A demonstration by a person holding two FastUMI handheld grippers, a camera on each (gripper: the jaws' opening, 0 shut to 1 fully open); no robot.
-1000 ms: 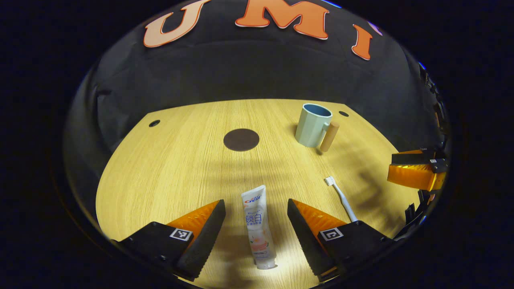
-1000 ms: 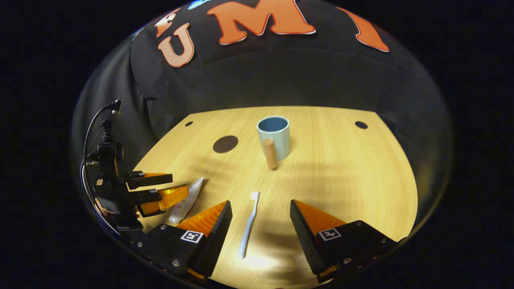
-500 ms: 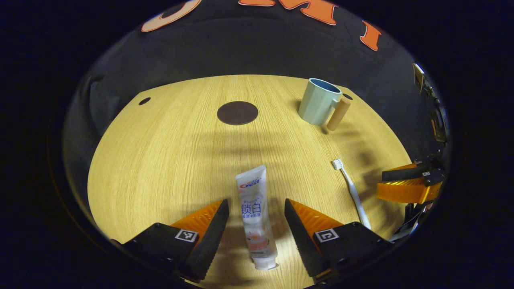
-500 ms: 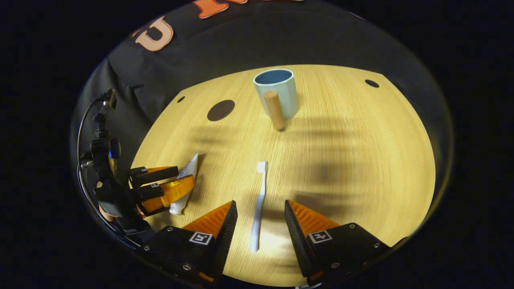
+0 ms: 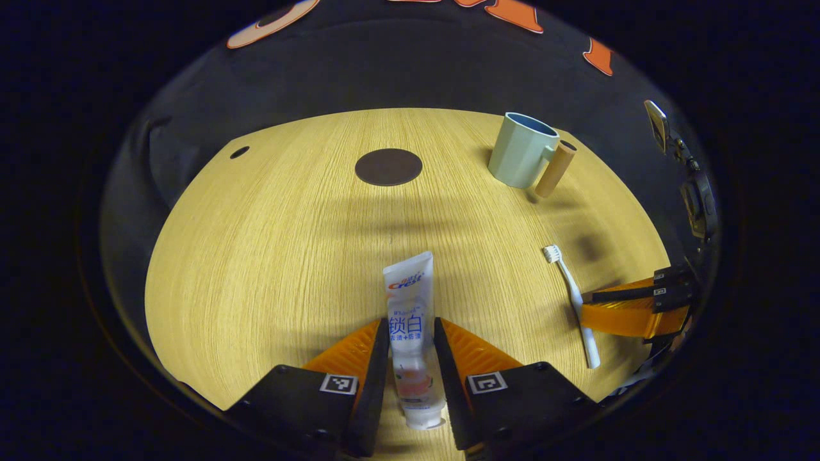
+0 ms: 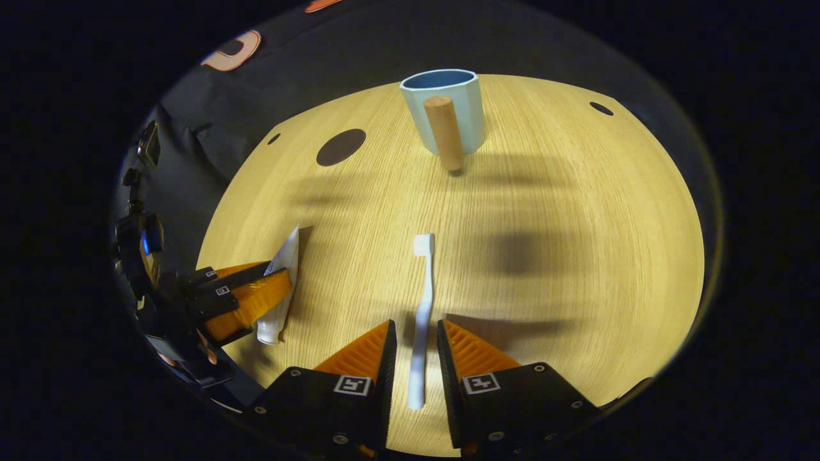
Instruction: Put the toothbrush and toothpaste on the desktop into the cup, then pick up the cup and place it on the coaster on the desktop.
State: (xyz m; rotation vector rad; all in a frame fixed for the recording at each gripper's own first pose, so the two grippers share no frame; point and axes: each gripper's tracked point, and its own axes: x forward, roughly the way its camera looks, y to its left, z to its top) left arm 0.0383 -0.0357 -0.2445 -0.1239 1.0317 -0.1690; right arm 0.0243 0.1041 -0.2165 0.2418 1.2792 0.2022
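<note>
The white toothpaste tube (image 5: 409, 288) lies flat on the wooden desktop (image 5: 256, 256), cap toward me. My left gripper (image 5: 411, 326) is shut on its lower half, both fingers against its sides. The white toothbrush (image 6: 424, 269) lies bristles away from me, its handle between the fingers of my right gripper (image 6: 416, 326). Those fingers stand close on either side, with a narrow gap still showing. The pale blue cup (image 6: 471, 109) with a wooden handle (image 6: 443, 131) stands upright and empty at the back. The dark round coaster (image 5: 388, 167) lies left of the cup (image 5: 516, 157).
In the left gripper view the right gripper (image 5: 631, 306) is low at the desktop's right edge. In the right gripper view the left gripper (image 6: 256, 291) sits at the left edge over the tube. Small dark holes (image 5: 239, 152) mark the far corners.
Both grippers have come down and forward over their objects and narrowed their fingers. The left has shut on the toothpaste; the right has closed in around the toothbrush handle.
</note>
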